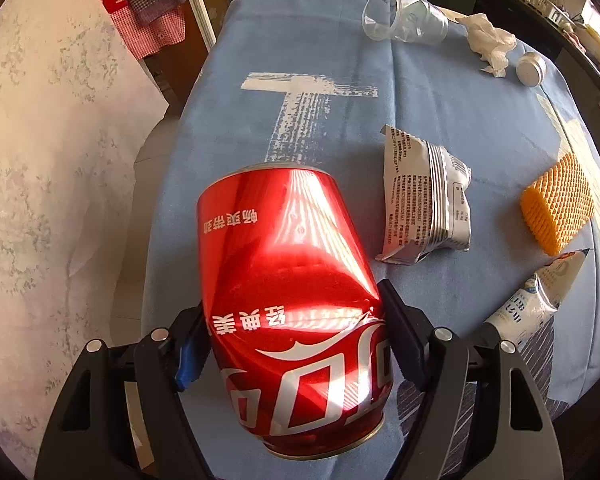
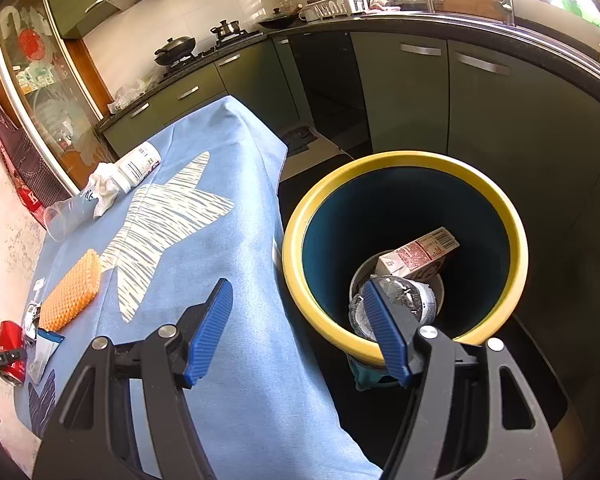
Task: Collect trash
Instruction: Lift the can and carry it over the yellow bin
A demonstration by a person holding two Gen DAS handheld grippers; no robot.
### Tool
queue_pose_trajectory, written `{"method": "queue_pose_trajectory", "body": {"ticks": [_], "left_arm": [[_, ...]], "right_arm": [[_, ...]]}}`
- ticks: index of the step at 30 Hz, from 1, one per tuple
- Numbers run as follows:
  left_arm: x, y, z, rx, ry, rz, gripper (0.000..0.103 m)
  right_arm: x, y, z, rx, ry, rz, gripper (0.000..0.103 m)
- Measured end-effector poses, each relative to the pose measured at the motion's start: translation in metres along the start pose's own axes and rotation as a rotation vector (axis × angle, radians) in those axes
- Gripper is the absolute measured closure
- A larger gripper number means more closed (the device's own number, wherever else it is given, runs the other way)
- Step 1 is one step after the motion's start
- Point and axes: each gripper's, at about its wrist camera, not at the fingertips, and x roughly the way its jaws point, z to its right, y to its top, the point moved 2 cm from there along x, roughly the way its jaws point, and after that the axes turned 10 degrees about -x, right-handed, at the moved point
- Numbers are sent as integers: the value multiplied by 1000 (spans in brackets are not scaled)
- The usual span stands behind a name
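Note:
My left gripper (image 1: 294,344) is shut on a dented red cola can (image 1: 288,292) and holds it over the near left part of the blue tablecloth (image 1: 440,100). The can also shows small in the right wrist view (image 2: 12,340). My right gripper (image 2: 300,328) is open and empty, above the table's right edge beside the yellow-rimmed bin (image 2: 512,224). In the bin lie a carton (image 2: 420,254) and a crushed clear bottle (image 2: 410,300). On the table lie a grey wrapper (image 1: 424,208), a clear plastic cup (image 1: 404,16), a crumpled tissue (image 1: 490,42) and a white tube (image 1: 540,296).
An orange sponge (image 1: 558,208) lies at the right of the table, also seen in the right wrist view (image 2: 70,290). A white bottle (image 2: 138,164) lies at the far end. Green kitchen cabinets (image 2: 404,88) stand behind the bin. A marbled wall (image 1: 40,160) runs along the table's left.

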Motion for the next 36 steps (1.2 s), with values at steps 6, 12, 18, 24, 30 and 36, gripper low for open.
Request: {"method": "queue_pose_trajectory", "body": {"ticks": [6,12,18,24,30,36], "left_arm": [[-9,-5,-6,9,-12,28,28],[-32,-11,-3,31,-45,68,28],[-68,-14,25,105,-104,131,28],[-93,-10,89,248,-228,162,28],[-99,3,184,413,-369,145,28],[-106,5,299,603,-477,95,28]], "right_arm": [[3,0,-6,-13,6,-8,39],[2,1,-10,-23,8,-8,39],[-3,1,-6,-16,2,2,39],[-8,-3,10,19,-17,15,39],[-21,-8,39,76,-55,35,39],[-34,-14,77,144,-92,57,39]]}}
